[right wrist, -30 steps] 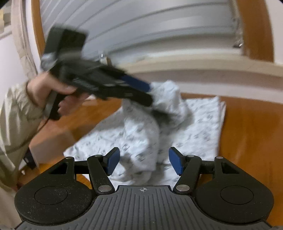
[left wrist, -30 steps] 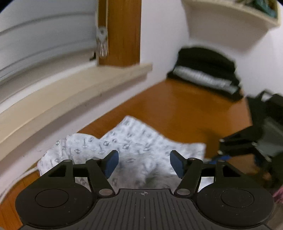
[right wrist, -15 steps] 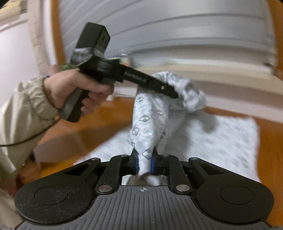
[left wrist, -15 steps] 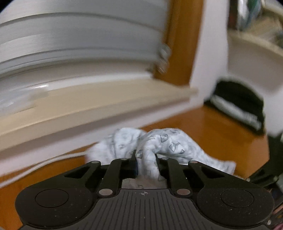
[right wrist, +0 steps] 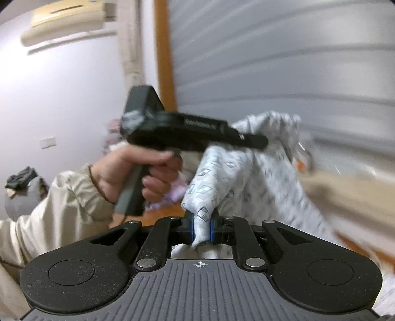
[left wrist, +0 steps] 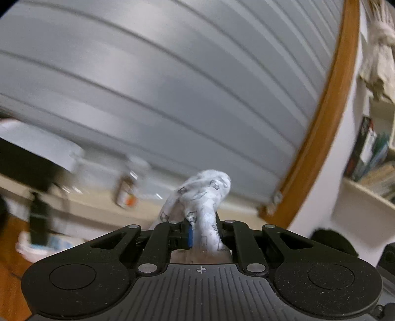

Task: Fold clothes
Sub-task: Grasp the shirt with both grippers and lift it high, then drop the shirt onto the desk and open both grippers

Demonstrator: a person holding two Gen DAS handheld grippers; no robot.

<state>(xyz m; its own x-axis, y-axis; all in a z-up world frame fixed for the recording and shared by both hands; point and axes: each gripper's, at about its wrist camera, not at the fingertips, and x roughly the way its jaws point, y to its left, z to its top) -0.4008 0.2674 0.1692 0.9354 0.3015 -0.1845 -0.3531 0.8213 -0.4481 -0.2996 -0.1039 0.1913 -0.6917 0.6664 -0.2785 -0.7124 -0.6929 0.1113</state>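
A white garment with a small grey diamond print (right wrist: 259,177) hangs in the air between both grippers. In the left wrist view my left gripper (left wrist: 203,233) is shut on a bunched fold of the garment (left wrist: 205,197), which bulges up past the blue pads. My right gripper (right wrist: 202,228) is shut on another fold of the same cloth. The right wrist view also shows the left gripper (right wrist: 259,143) from the side, held by a hand (right wrist: 128,170) in a cream sleeve, with cloth draped from its tip.
Grey slatted shutters (left wrist: 172,86) with an orange wooden frame (left wrist: 318,138) fill the background. A beige sill (left wrist: 98,210) carries a blurred jar (left wrist: 124,192). Shelves with books (left wrist: 372,158) stand at right. An air conditioner (right wrist: 66,19) hangs on the left wall.
Both grippers went from open above the flat garment to shut on folds of it. Both then rose and swung, lifting the cloth off the wooden surface.
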